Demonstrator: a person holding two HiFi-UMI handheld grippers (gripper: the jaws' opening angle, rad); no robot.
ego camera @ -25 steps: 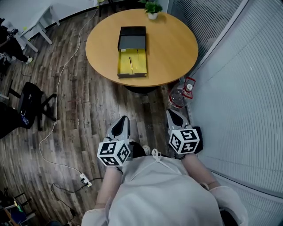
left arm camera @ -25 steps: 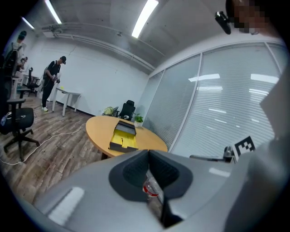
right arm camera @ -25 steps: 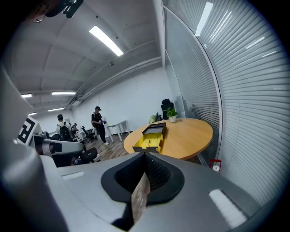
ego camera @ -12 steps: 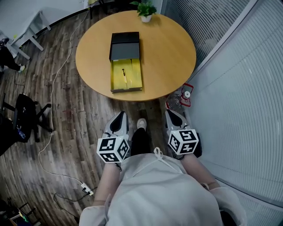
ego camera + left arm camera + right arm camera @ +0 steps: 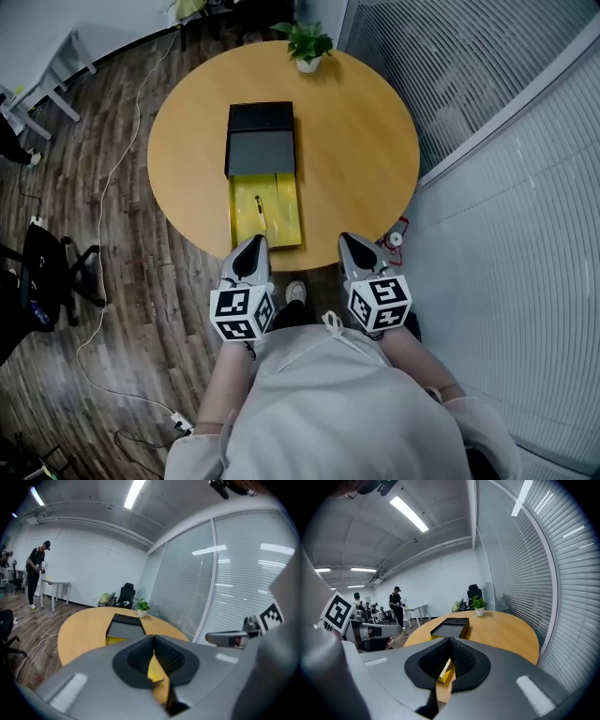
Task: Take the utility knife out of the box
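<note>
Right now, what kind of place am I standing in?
Most likely an office, perhaps a meeting corner: a round wooden table stands beside a glass partition with slatted blinds, a black swivel chair sits against the far wall, and a fluorescent strip light runs overhead.

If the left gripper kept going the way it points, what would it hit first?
Most likely the near end of the yellow box at the table edge, just ahead of the left gripper; depth is hard to judge.
</note>
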